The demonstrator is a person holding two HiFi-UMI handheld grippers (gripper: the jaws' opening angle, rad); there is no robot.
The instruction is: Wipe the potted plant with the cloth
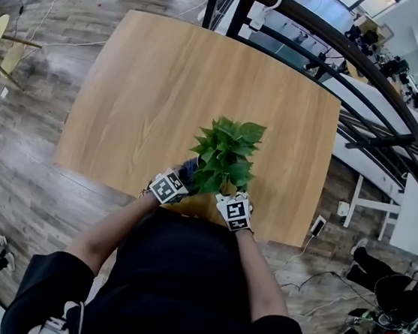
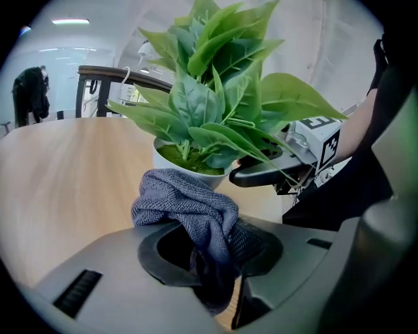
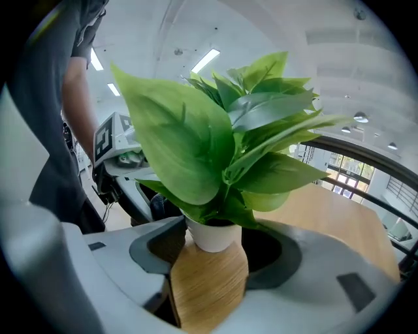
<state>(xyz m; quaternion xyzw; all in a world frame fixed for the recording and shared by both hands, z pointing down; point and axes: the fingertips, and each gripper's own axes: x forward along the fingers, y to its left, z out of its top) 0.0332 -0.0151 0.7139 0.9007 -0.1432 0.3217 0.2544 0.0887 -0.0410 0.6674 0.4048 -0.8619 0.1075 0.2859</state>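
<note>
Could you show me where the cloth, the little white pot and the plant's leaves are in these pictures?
cloth [image 2: 186, 202]: left gripper view, on the bunched grey fabric.
white pot [image 3: 212, 236]: right gripper view, on its front wall.
leaves [image 1: 224, 157]: head view, middle of the foliage.

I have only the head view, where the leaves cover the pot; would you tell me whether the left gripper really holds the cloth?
Observer: Yes. In the left gripper view, the left gripper is shut on a bunched grey cloth.
Operator: Thank you. Is the cloth up on the leaves?
Observer: No. It sits low, in front of the white pot and below the leaves. I cannot tell whether it touches the pot.
Operator: And the right gripper?
Observer: In the right gripper view, the right gripper has its jaws apart. The pot stands between them on the wooden table.
</note>
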